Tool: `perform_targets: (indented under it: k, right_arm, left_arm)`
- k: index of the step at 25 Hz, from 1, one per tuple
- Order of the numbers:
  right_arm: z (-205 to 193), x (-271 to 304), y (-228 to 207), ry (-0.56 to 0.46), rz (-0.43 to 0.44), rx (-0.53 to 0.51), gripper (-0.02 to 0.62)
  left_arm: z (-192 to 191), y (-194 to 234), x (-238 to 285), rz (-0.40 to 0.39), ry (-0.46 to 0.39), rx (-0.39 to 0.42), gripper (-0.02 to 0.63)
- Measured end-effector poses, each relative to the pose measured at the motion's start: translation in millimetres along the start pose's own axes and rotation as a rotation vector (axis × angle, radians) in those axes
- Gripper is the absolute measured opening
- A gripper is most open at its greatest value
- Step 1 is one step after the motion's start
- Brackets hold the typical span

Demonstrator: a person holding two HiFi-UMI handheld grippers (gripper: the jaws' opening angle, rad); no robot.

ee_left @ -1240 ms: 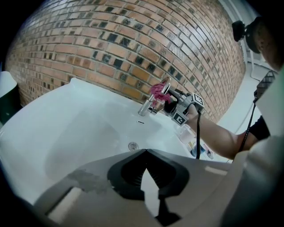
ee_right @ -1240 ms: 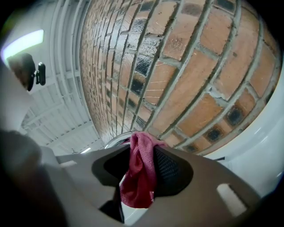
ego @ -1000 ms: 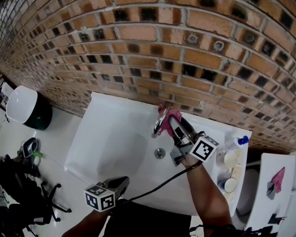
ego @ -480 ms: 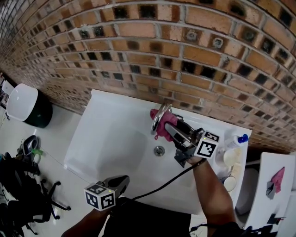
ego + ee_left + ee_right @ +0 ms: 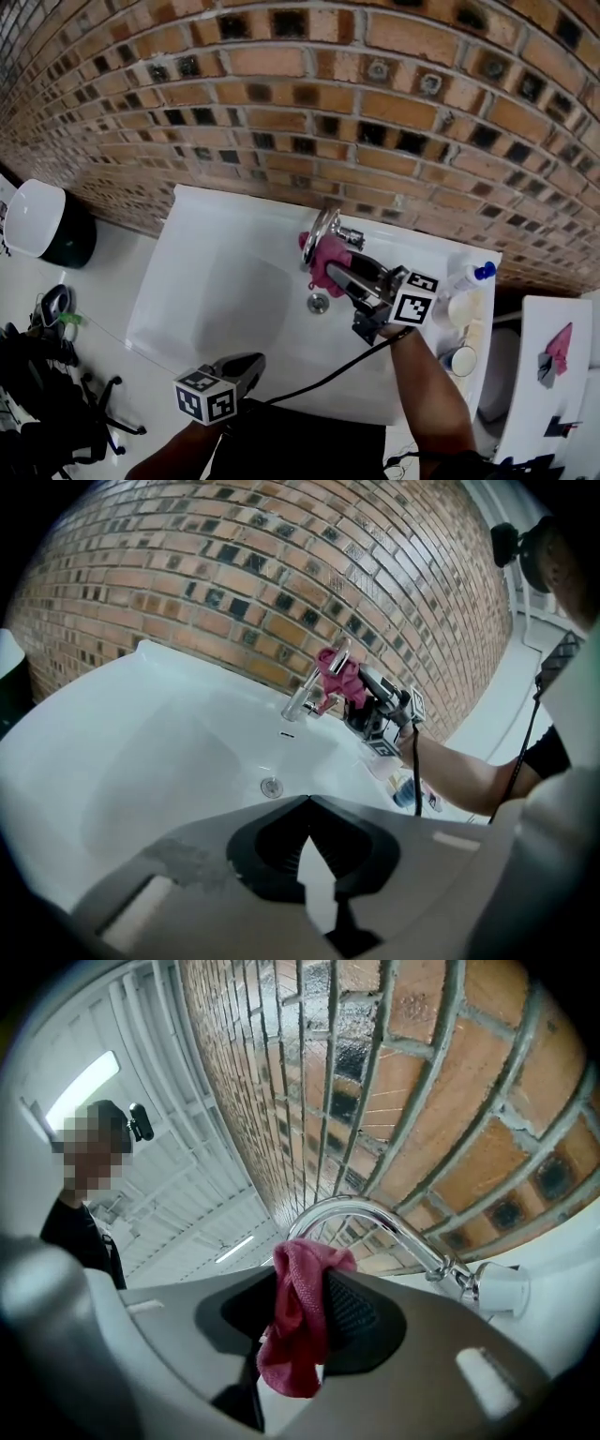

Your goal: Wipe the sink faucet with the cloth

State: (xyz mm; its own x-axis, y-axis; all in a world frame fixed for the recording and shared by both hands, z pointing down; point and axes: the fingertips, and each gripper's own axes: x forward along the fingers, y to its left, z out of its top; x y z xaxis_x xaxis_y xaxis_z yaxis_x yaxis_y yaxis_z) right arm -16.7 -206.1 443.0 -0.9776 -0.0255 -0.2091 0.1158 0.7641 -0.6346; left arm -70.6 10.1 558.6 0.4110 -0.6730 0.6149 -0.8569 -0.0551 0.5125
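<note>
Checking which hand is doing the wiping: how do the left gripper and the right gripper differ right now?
The right gripper has the pink cloth pinched between its jaws; the left gripper has nothing between its jaws. The right gripper is up at the faucet spout, at the back of the sink; the left gripper hangs at the sink's front edge, well away from the faucet. Both have their jaws closed.

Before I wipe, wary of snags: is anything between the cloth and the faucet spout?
Nothing visible. The pink cloth, clamped in the right tongs, sits right at the chrome faucet spout, with no object between them.
</note>
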Motion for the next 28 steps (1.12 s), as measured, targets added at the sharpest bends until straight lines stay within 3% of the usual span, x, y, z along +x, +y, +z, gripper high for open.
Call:
perform_targets:
  k: [8,14,21,28]
  right_arm:
    - [-29.2,-12.3,3.9,0.019,-0.120,-0.016,0.150]
    - [-46.0,-30.5,2.6,0.207,-0.319,-0.156,0.150]
    - [24.3,-49.9,-23.6,0.281,-0.610,-0.403,0.150]
    - [61.4,-31.2,-101.2,0.337,-0.611,-0.338,0.149]
  left_arm:
    - [11.7,11.4,-4.3,-0.085,0.045,0.074,0.006]
    - [30.9,16.8,-0.6,-0.138,0.050,0.136,0.006]
    - [71.0,15.2,16.2,-0.157,0.001,0.152,0.006]
    - [93.3,13.8,32.1,-0.126,-0.042,0.111,0.006]
